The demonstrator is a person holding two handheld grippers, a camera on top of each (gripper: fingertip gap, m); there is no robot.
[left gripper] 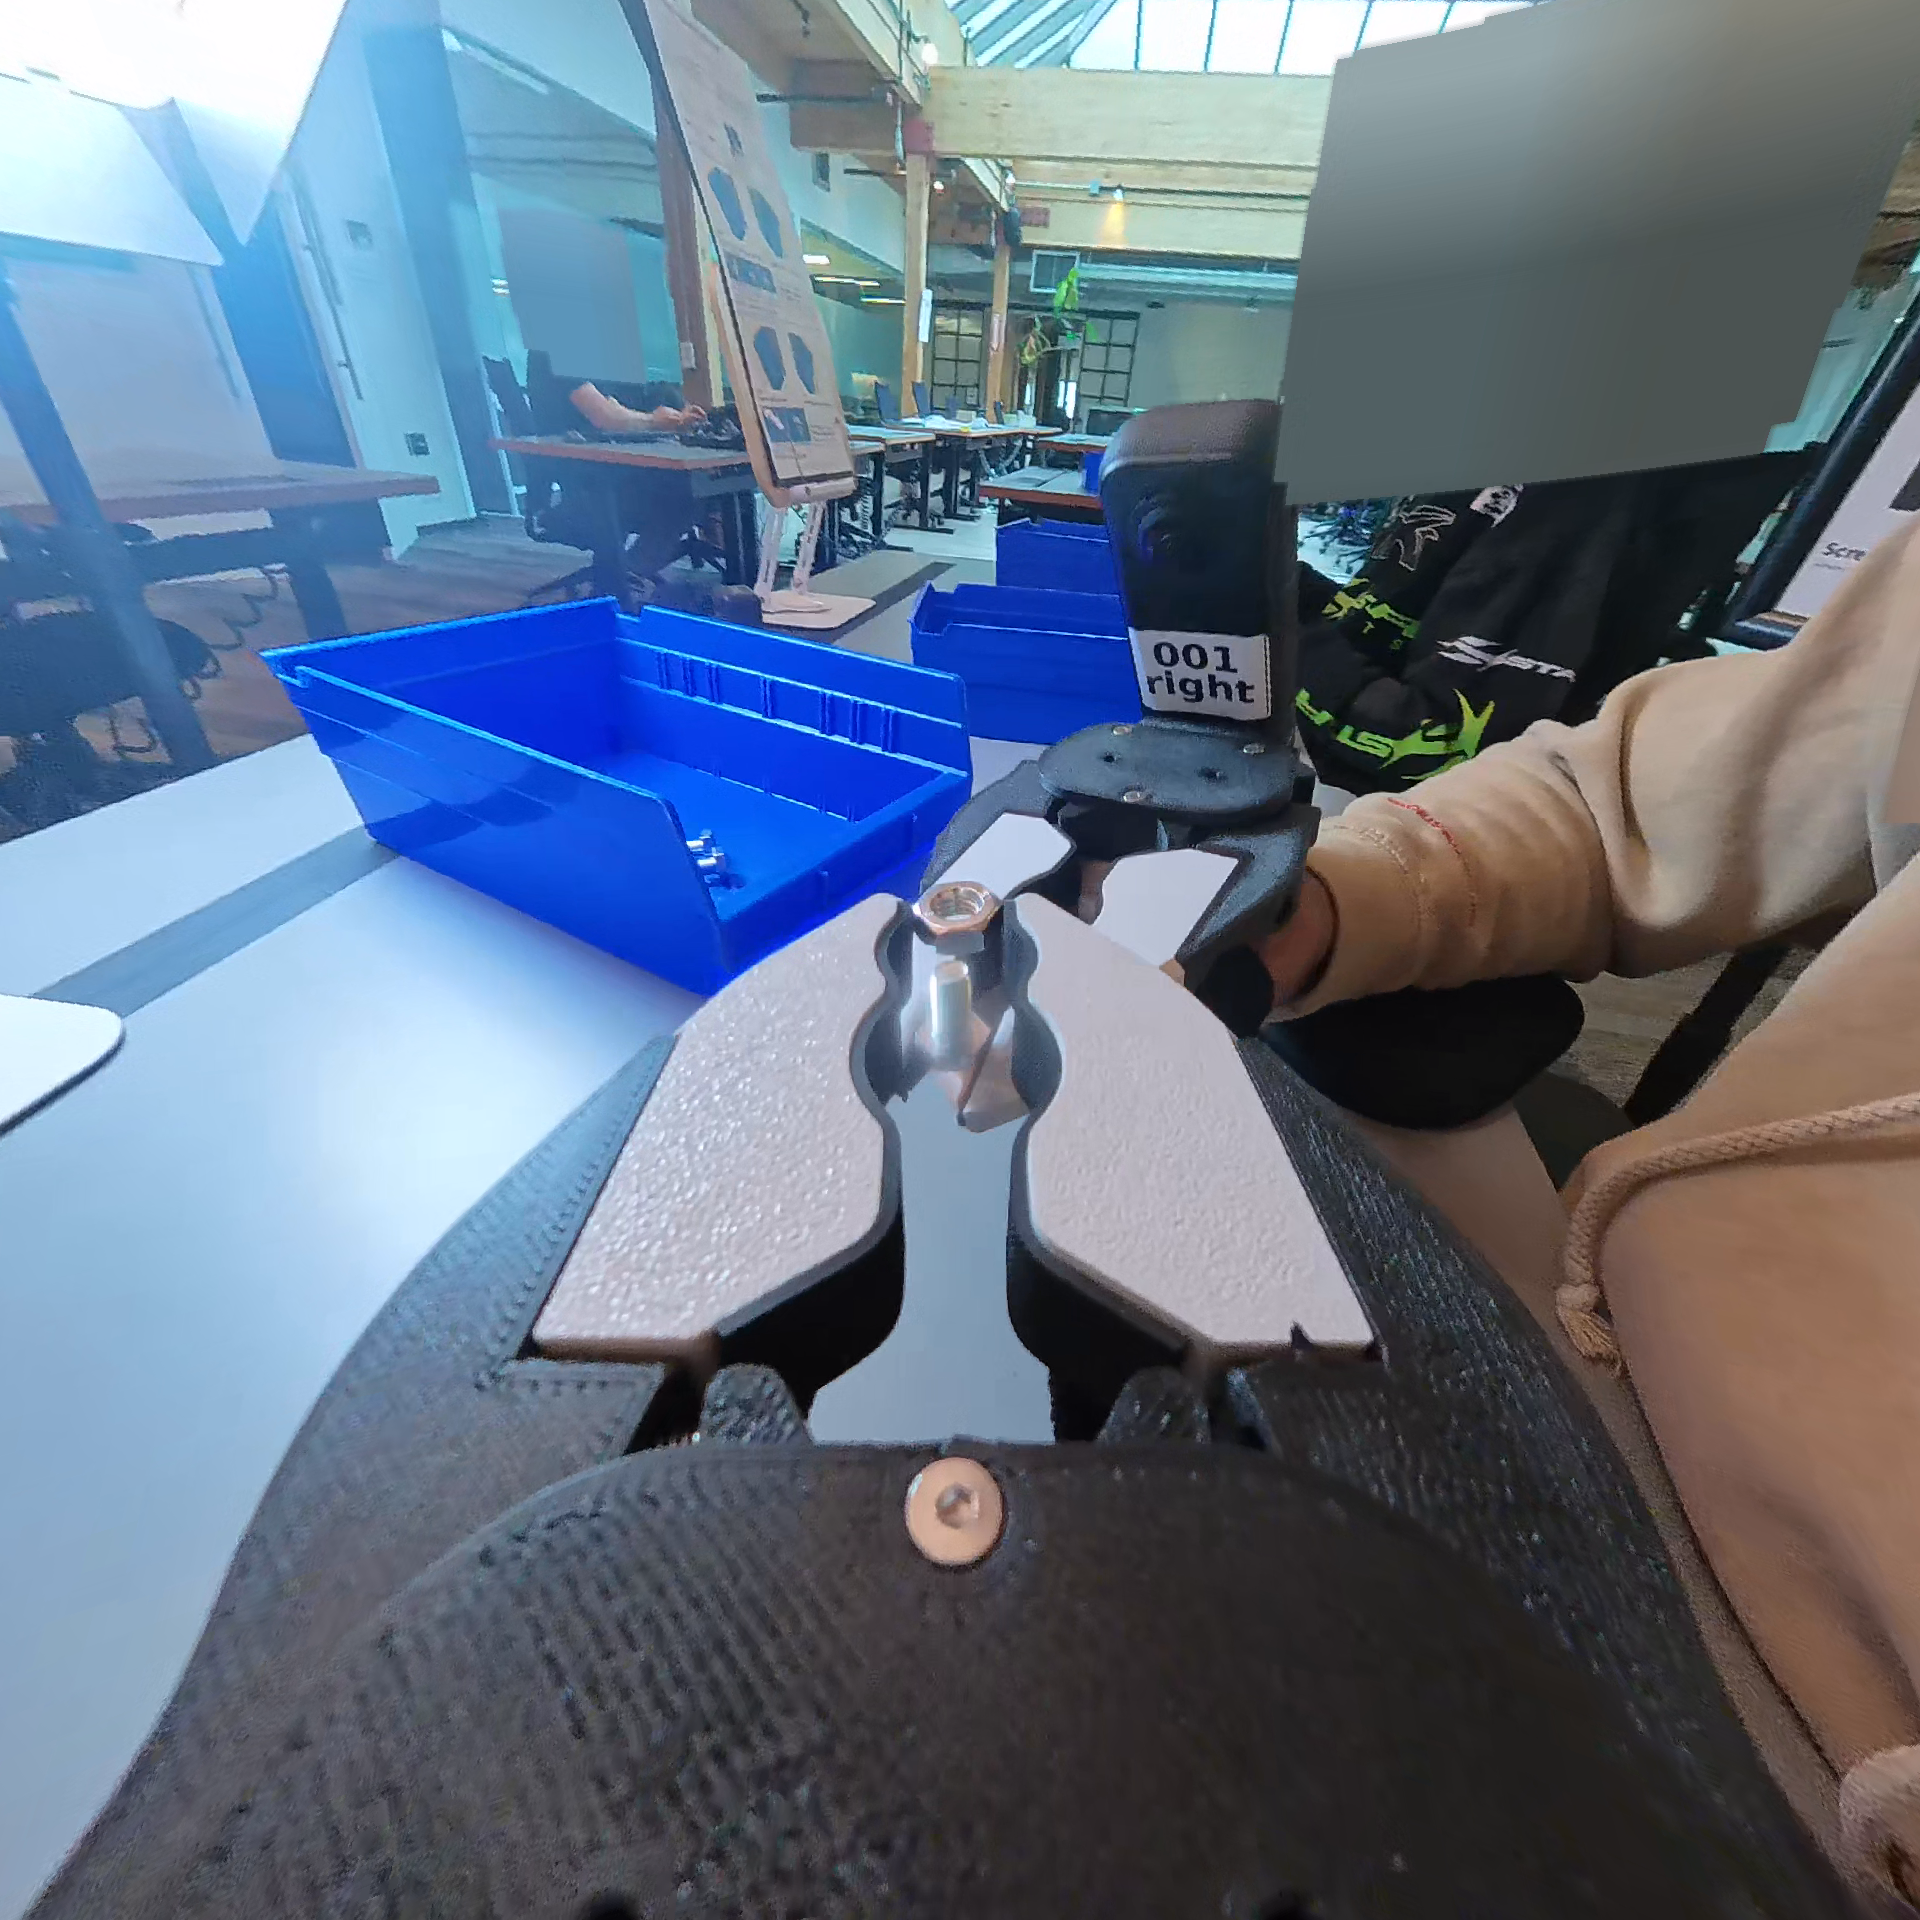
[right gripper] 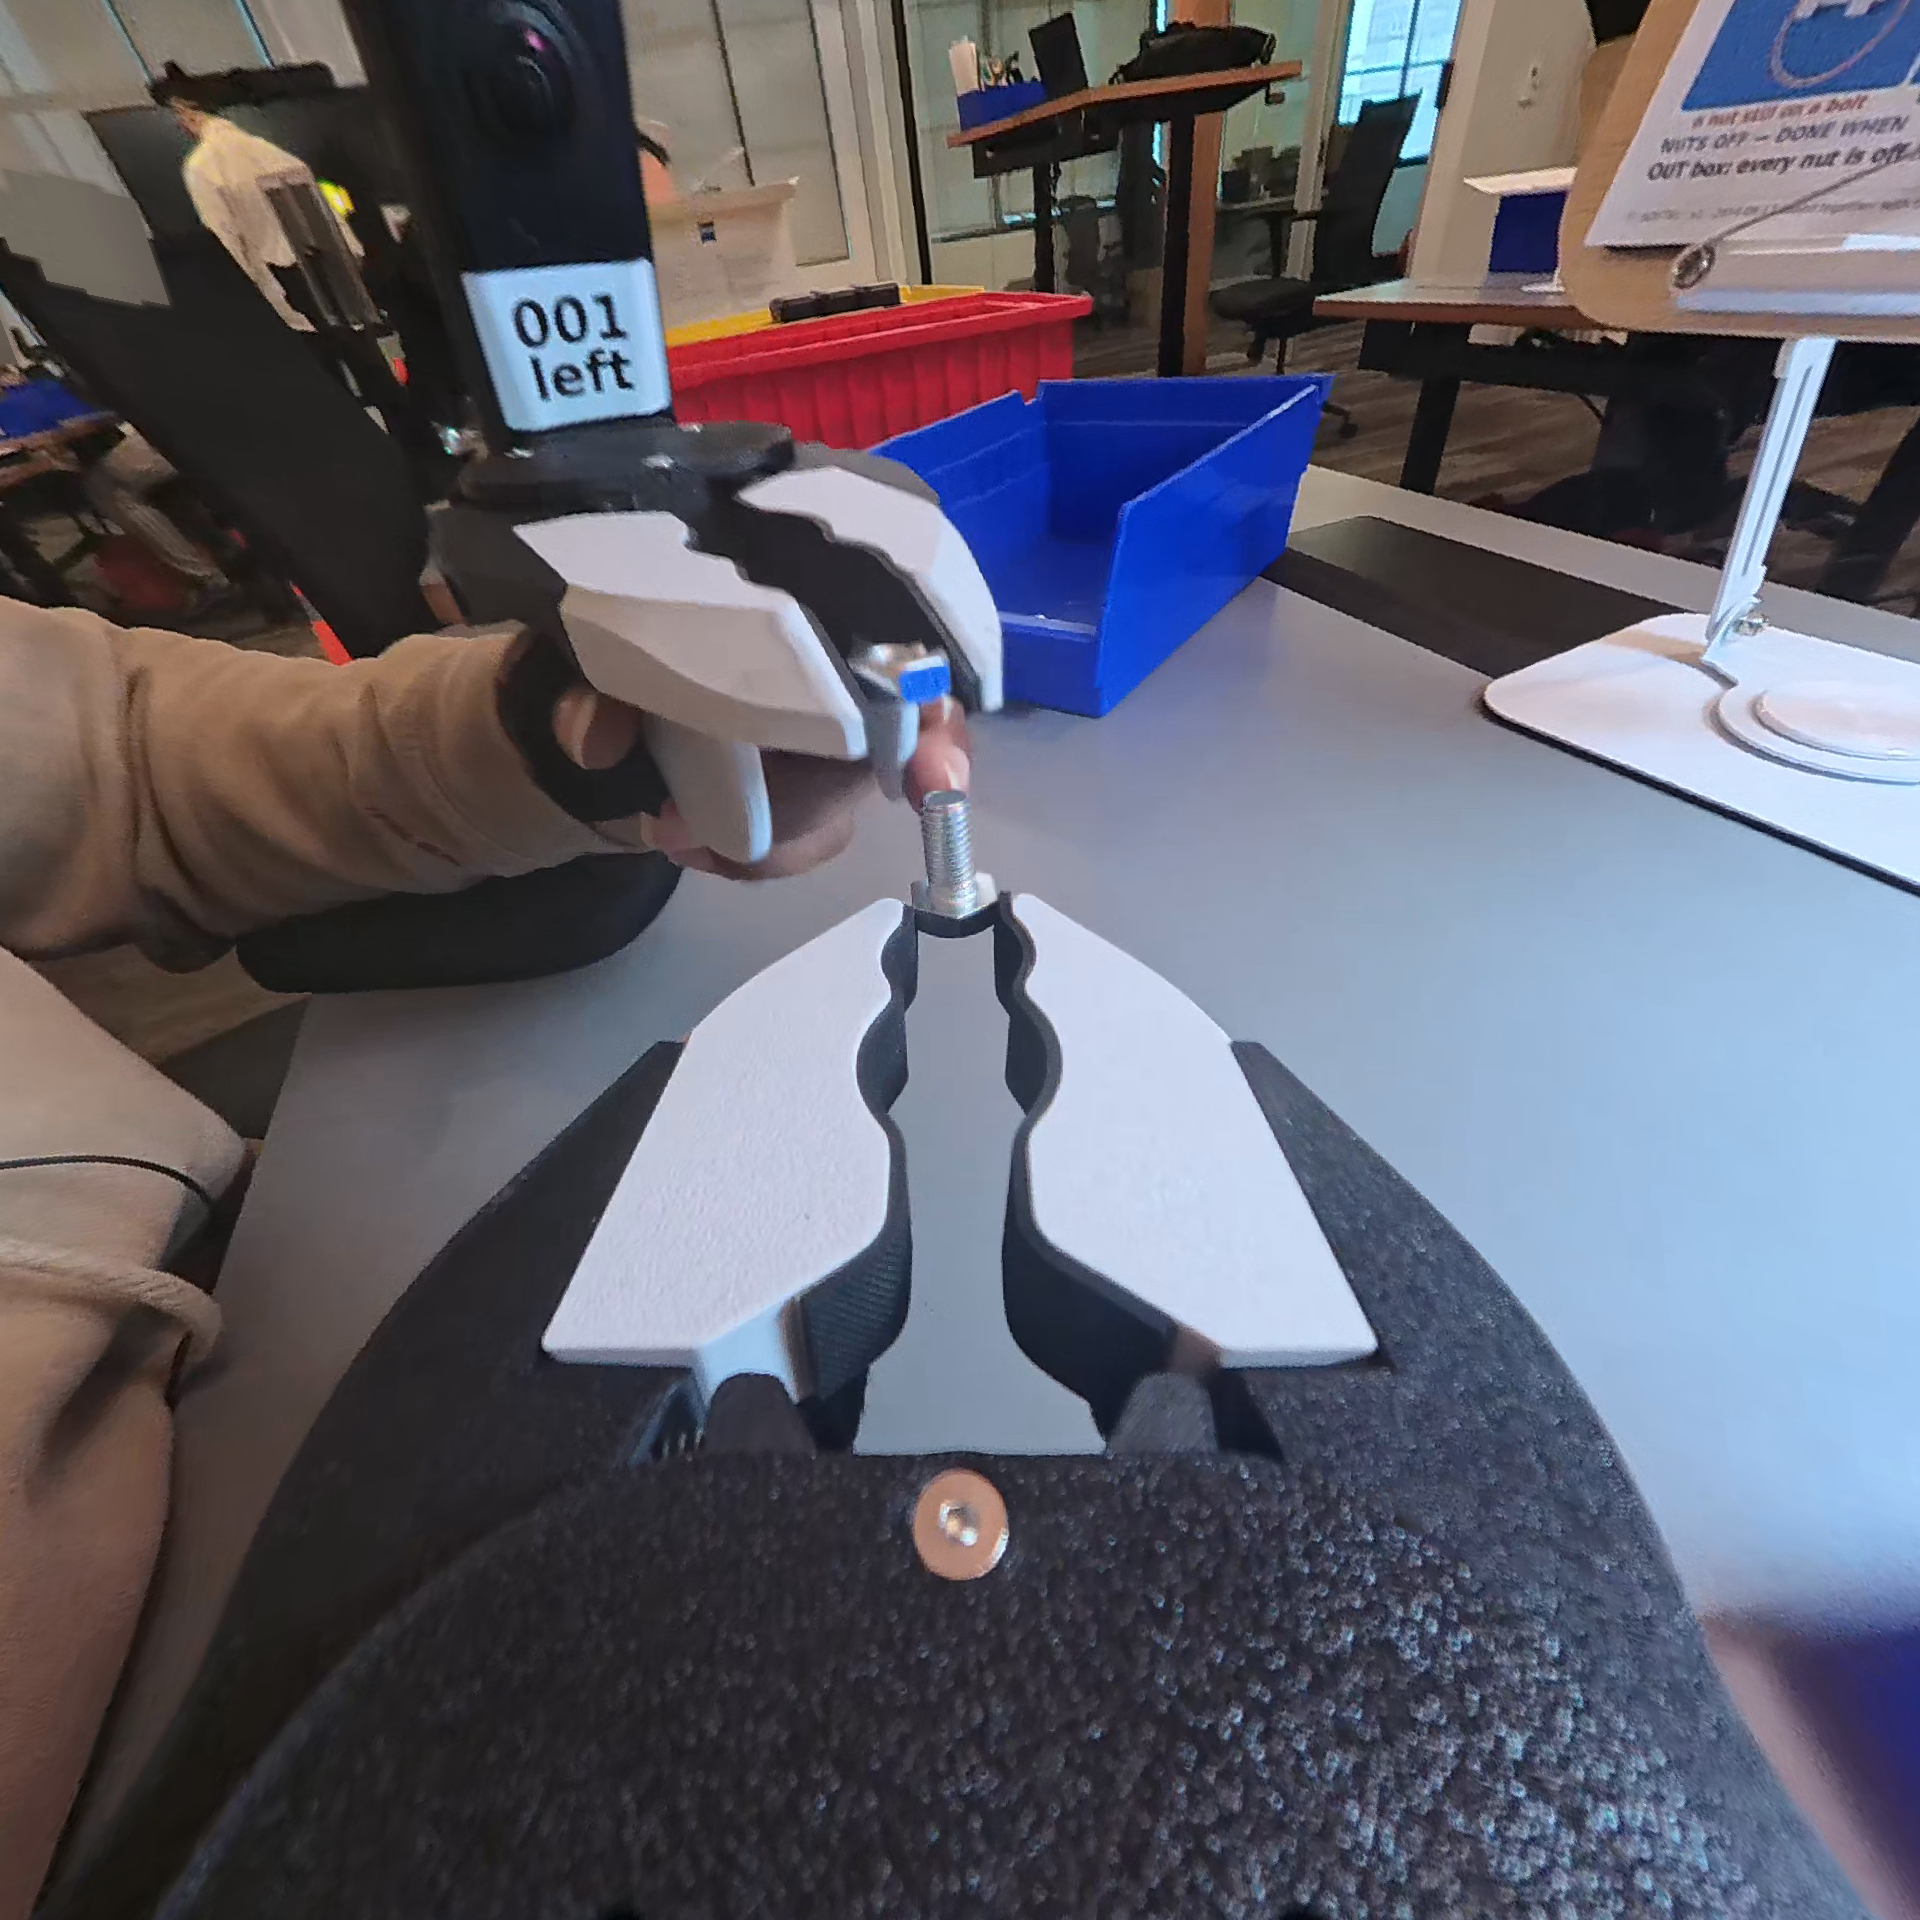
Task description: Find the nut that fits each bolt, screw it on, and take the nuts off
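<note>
- We had our left gripper (left gripper: 954, 920) closed tight on a small silver hex nut (left gripper: 954, 912), pinched right at the tips of its white fingers.
- In the right wrist view that same left gripper (right gripper: 914, 691) showed off to the left, fingers angled downward, the nut (right gripper: 906, 673) just peeking out between them.
- Our right gripper (right gripper: 951, 902) clamped the hexagonal head of a short silver threaded bolt (right gripper: 948, 847), its shank standing upright above the fingertips.
- We held the nut directly above the bolt's threaded end, near it but apart.
- From the left wrist view we saw the bolt (left gripper: 948, 1013) just under the nut, behind our own fingers.
- Both tools hung over the plain grey table (right gripper: 1299, 935).
- An open-fronted blue plastic bin (left gripper: 623, 769) sat on the table beyond the left gripper, with a small piece of silver hardware (left gripper: 709, 850) inside near its front lip.
- A white stand base (right gripper: 1704, 717) rested at the table's right edge.
</note>
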